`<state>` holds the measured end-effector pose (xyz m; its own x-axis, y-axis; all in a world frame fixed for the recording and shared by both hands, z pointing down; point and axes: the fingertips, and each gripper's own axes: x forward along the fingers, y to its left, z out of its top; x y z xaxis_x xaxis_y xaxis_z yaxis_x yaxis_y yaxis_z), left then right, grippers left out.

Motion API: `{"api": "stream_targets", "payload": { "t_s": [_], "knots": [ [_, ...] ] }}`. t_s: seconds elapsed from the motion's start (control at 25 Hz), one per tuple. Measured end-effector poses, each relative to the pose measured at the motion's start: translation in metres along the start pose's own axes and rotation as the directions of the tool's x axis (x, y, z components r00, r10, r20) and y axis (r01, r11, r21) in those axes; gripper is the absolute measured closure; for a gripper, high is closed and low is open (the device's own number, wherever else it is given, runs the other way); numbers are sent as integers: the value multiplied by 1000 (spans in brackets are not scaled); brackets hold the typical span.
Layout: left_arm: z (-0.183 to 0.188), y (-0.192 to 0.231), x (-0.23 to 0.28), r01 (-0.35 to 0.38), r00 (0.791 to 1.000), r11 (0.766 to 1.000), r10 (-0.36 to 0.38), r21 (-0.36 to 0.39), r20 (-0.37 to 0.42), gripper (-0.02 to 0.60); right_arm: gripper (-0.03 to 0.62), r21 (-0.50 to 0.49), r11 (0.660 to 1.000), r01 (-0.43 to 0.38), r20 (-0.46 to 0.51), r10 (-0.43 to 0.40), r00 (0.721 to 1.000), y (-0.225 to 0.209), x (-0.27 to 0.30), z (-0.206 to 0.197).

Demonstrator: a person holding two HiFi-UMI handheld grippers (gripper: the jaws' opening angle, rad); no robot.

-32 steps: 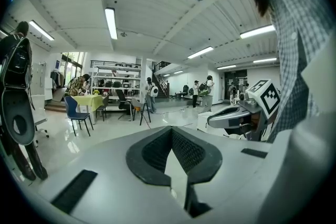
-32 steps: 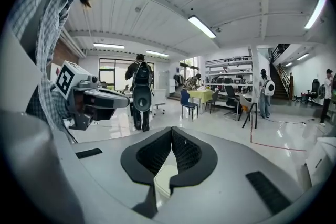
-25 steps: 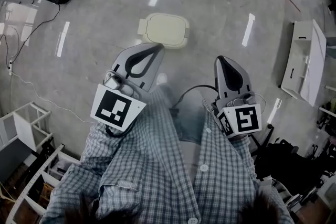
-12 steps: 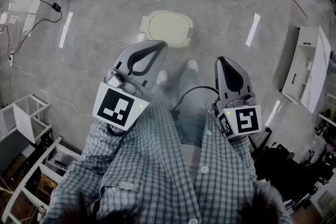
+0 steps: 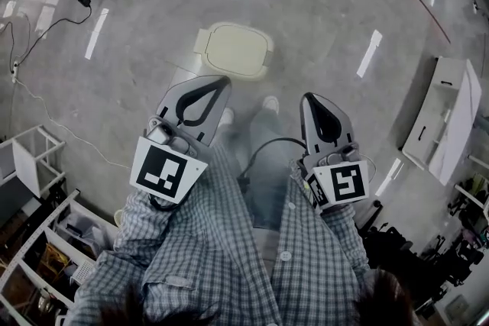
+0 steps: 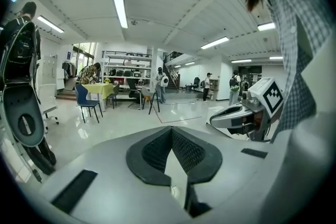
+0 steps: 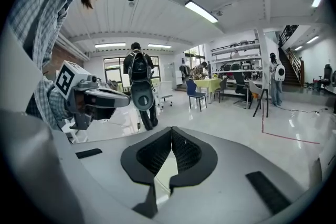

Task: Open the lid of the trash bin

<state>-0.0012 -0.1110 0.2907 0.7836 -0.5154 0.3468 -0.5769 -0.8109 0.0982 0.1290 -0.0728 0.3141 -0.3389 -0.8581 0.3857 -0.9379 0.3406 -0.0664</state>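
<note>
Fingers (image 6: 152,152) of left gripper (image 5: 223,80) pressed together, empty; right gripper (image 5: 312,98) same. Both held level at the waist, well above bin (image 5: 205,43), likely just carried on approach. Bin on floor (image 5: 328,4) ahead, lid (image 5: 238,50) down. Only head view shows it; gripper views look out level, each catching the other gripper.

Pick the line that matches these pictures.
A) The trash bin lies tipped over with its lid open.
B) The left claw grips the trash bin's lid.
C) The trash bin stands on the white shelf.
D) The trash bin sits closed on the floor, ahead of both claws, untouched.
D: the head view shows the trash bin closed on the floor, beyond the left claw and the right claw, and neither claw touches it.
</note>
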Motion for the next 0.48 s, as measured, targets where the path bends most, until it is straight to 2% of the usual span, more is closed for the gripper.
{"api": "stream_targets", "payload": {
  "t_s": [0.36,0.48],
  "knots": [
    [-26,-6,24,-32,998,998,29,-45,-51,577,576,-1,997,-79,-64,79,995,-20,17,-36],
    [-36,-4,30,-45,997,997,41,-59,-66,577,576,-30,992,-120,-89,117,989,-20,27,-48]
  ]
}}
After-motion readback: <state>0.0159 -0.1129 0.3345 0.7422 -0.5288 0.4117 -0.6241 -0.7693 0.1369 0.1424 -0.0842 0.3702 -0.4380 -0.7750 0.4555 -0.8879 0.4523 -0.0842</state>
